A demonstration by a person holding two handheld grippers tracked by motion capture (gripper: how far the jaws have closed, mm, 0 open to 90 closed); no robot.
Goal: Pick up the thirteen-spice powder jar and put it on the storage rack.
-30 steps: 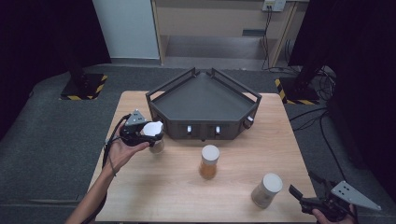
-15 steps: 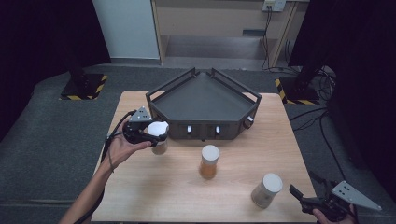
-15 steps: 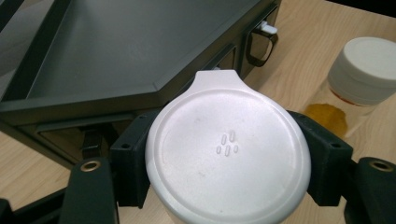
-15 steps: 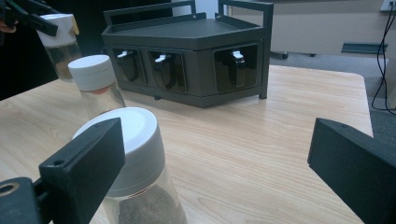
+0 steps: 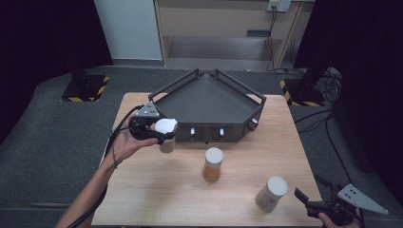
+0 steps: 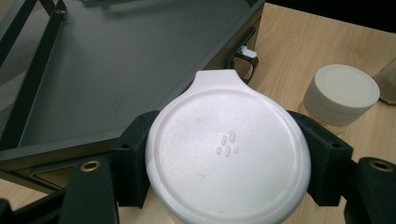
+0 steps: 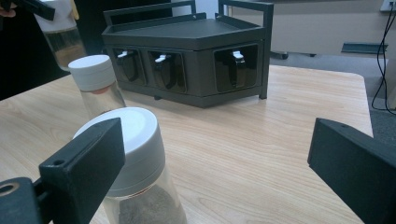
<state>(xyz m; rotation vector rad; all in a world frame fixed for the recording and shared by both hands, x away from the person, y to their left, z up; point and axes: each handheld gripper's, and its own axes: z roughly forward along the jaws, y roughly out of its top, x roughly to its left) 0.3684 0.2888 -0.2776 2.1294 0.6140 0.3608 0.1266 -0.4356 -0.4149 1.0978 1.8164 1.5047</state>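
dim, dark surrounds — soft overhead light on the table (image 5: 237, 180), slightly blurred edges

white-lidded clear jar (image 5: 166, 135) upright, raised beside the dark tray (image 5: 209, 99).

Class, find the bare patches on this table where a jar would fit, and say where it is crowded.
Free: the tray's flat top, and the table's right side. Crowded: the front middle, around the orange jar and grey jar.

Two black handheld grippers, bare forearms

The left gripper (image 5: 159, 132) and right gripper (image 5: 316, 202) carry grey three-cornered plates at twelve o'clock; black cable trails left; blocky jaws show brass-ringed screw holes.
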